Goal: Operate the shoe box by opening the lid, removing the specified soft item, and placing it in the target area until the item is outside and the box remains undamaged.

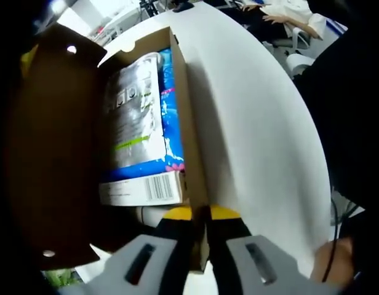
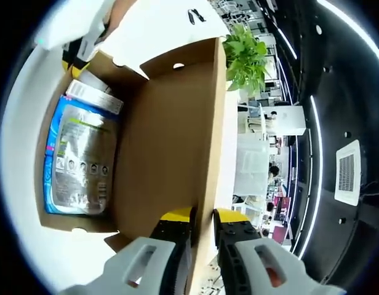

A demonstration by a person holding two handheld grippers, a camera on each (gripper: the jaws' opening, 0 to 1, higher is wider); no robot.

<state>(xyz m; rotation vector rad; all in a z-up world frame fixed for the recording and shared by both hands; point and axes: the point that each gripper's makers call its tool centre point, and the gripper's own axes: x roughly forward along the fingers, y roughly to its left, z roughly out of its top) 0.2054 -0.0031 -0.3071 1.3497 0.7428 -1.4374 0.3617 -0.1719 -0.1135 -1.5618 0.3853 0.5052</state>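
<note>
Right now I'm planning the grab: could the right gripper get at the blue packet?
Probably not yet: the right gripper is shut on the lid. The blue packet itself lies uncovered.

It looked an office: a seated person (image 1: 288,15) at 1 o'clock, ceiling light strips (image 2: 312,172), a potted plant (image 2: 246,58).

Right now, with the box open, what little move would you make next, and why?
Probably free the right gripper from the brown cardboard lid and reach for the blue-and-silver soft packet: the lid is up, the packet lies exposed, and the left gripper pinches the box wall.
</note>
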